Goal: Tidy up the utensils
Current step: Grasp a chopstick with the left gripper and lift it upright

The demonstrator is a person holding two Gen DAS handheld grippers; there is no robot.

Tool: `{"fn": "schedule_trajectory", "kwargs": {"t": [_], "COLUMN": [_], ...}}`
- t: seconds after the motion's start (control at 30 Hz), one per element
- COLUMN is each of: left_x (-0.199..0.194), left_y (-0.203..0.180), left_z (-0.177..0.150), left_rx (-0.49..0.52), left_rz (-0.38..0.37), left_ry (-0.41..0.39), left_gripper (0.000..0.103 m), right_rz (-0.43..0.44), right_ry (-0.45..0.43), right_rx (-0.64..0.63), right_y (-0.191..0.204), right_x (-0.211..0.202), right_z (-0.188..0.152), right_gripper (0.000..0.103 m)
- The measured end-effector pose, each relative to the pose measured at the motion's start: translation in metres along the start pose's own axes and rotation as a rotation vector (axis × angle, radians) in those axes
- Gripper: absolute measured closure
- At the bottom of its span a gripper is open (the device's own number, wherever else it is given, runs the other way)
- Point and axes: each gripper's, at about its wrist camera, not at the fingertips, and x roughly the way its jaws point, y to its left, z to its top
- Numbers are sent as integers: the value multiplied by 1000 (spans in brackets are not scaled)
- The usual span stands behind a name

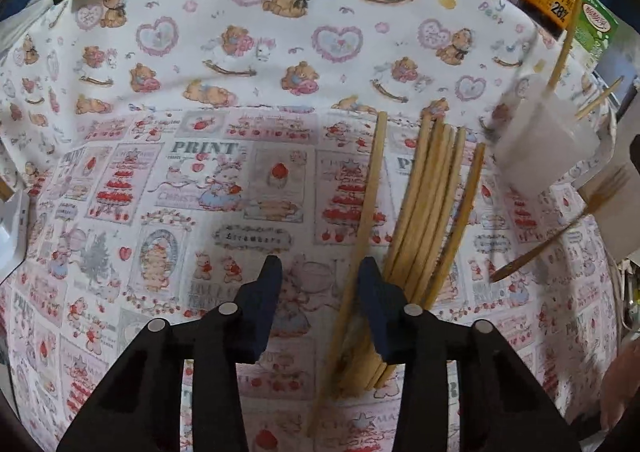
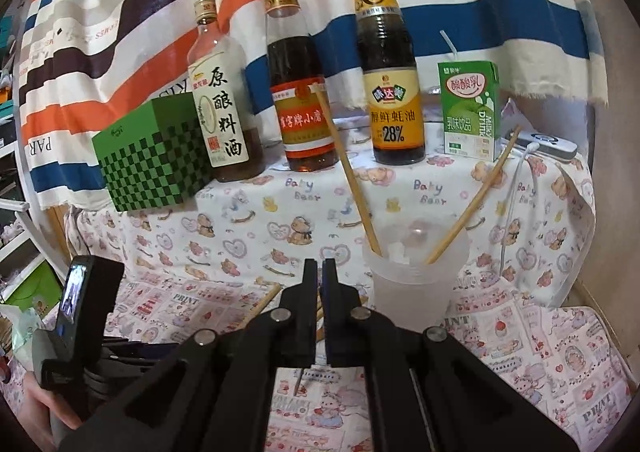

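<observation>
While the chopsticks (image 1: pixel 424 212) lie bundled at right of centre in the left wrist view, long axes running from bottom to top of frame, one single chopstick (image 1: pixel 360 236) passes between the part-open jaws of the downward-tilted left gripper (image 1: pixel 320 272). Bare printed cloth (image 1: pixel 160 212) spreads to the left. The right gripper (image 2: pixel 319 272), shut on nothing, hovers beside the cup (image 2: pixel 416 284) holding two slanted chopsticks.

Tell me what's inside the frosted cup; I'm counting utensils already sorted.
Two wooden chopsticks lean in the frosted cup, tops splayed apart. The cloudy wall hides their lower ends and anything at the bottom.
</observation>
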Motion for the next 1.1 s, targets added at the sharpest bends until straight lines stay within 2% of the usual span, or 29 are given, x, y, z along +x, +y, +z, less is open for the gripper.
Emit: {"fn": "schedule_trajectory", "kwargs": {"t": [0.13,0.17,0.23,0.27,0.37,0.43,0.5,0.6,0.7,0.73,0.83,0.93,1.1], "left_x": [0,0,0,0,-5,-17,-34,-64,-90,-97,-111,-124,-144], "left_y": [-7,-11,-20,-22,-22,-21,-17,-6,4,7,17,31,35], "left_z": [-3,-4,-7,-7,-7,-4,-1,3,3,2,2,2,-2], "left_rx": [69,92,130,135,130,122,94,21,-6,-13,-49,-77,-95], "left_rz": [24,42,52,33,-24,-32,-72,-154,-151,-147,-175,-193,-142], "left_ry": [-2,-4,-6,4,-5,-54,-124,-276,-404,-438,-502,-567,-653], "left_gripper": [67,73,93,96,97,97,97,98,98,98,98,98,98], "right_rz": [-8,-8,-1,0,-4,-15,-16,-9,-7,-10,27,56,-4], "right_ry": [-19,-21,-14,-9,13,36,54,75,106,118,120,154,283], "right_rx": [2,0,-7,-10,-14,-15,-16,-16,-22,-24,-9,4,-51], "right_y": [-1,-1,0,1,0,0,-1,0,2,3,3,6,10], "right_x": [-4,-5,-4,-3,3,7,10,12,13,12,4,0,14], "right_z": [2,2,2,2,0,-2,-3,-3,-2,-1,2,2,-18], "right_gripper": [101,101,101,101,101,101,101,101,97,93,79,79,77]}}
